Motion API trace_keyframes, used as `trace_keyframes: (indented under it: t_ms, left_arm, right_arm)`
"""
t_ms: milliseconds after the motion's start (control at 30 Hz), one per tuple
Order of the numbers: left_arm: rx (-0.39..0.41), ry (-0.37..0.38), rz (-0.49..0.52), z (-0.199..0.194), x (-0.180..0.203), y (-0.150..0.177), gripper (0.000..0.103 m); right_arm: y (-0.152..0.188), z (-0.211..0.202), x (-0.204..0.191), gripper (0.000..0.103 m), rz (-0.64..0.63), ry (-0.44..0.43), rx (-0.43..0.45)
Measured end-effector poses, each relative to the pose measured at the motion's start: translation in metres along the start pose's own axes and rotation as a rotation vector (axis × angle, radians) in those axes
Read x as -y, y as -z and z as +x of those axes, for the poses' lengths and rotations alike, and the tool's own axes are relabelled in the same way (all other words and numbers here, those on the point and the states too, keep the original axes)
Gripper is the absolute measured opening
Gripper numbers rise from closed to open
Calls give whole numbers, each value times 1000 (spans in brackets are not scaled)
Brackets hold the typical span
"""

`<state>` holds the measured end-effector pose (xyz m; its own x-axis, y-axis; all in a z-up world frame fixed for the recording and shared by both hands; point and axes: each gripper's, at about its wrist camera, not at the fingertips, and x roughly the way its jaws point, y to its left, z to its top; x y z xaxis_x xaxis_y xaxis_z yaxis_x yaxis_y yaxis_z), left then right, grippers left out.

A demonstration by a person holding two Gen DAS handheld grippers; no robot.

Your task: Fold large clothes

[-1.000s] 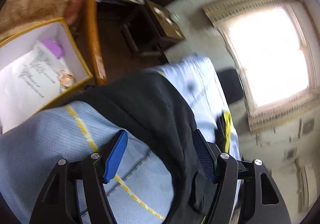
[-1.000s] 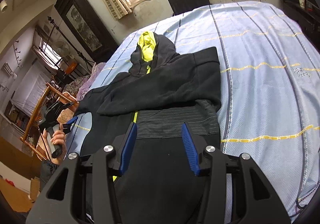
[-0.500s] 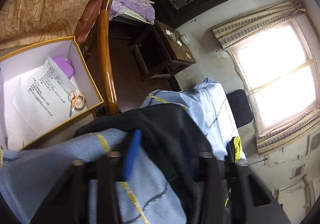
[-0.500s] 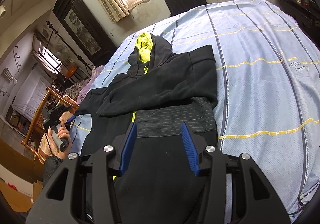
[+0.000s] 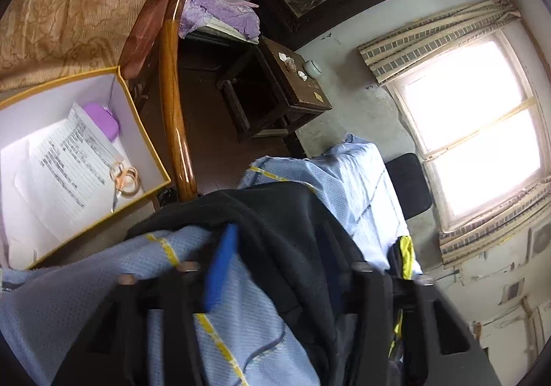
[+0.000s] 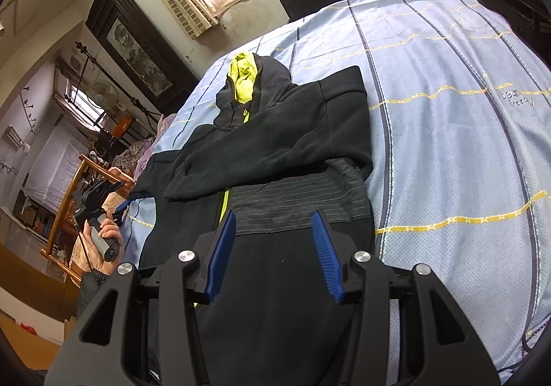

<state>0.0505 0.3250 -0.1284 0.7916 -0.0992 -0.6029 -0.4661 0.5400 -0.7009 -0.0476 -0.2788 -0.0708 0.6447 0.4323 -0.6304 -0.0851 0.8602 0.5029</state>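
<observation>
Black zip hoodie [image 6: 282, 144] with a neon-yellow hood lining is spread flat on the bed [image 6: 447, 110], hood pointing toward the window. One sleeve is already folded across the chest; the ribbed, striped hem band is flipped up over the body.

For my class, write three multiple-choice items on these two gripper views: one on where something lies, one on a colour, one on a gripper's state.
1. Where do the scissors lie?
A. In the yellow-edged box
B. On the bed
C. On the dark side table

2. What colour lines the hood of the hoodie?
A. Red
B. Yellow-green
C. White

3. How do the right gripper's jaws stand?
A. Clamped on the hood
B. Clamped on the bedsheet
C. Apart, holding nothing

Answers: 1 A, the scissors rest beside the printed paper inside the box. 2 B, the bright lining shows in the open hood. 3 C, both blue pads stand apart above the black cloth.
</observation>
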Motion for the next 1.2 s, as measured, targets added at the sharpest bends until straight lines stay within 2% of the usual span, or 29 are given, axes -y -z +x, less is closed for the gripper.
trace_keyframes:
  t_ms: [33,300,367,533,633,733,767,833,900,967,1033,1133,1167,1200]
  left_arm:
    - [1,-6,10,0,0,-1,6]
    - [17,5,96,-13,16,-1,4]
    - [31,3,153,-21,29,0,3]
    - [80,16,363,-47,89,19,3]
    - [116,22,579,-58,143,55,3]
    - [148,14,880,-58,193,125,3]
    - [142,18,951,-54,203,144,4]
    - [92,30,1154,-39,220,209,4]
    - [21,17,1256,-20,222,253,4]
    - [-49,1,1311,-4,217,280,4]
    - [-66,0,1316,0,213,286,8]
    - [-117,39,1244,-6,203,264,9]
    - [-132,50,1218,-7,199,255,17]
    - [-136,60,1182,-14,194,242,30]
  right_arm:
    - [0,0,0,47,1,-1,1]
    - [2,-6,2,47,4,-5,13]
    - [3,-7,3,47,4,-5,18]
    - [4,-7,9,47,22,-24,19]
    - [7,-6,10,47,23,-34,17]
    - [9,-8,13,47,31,-38,22]
    - [10,-9,15,47,38,-38,25]
    - [10,-10,20,47,54,-36,31]
    - [10,-13,23,47,65,-35,35]
    - [9,-15,24,47,68,-34,40]
    - [8,-18,22,47,61,-35,45]
    - [5,-18,17,47,40,-32,48]
    - [3,-17,14,47,34,-37,47]
    - [1,-16,11,47,27,-44,46]
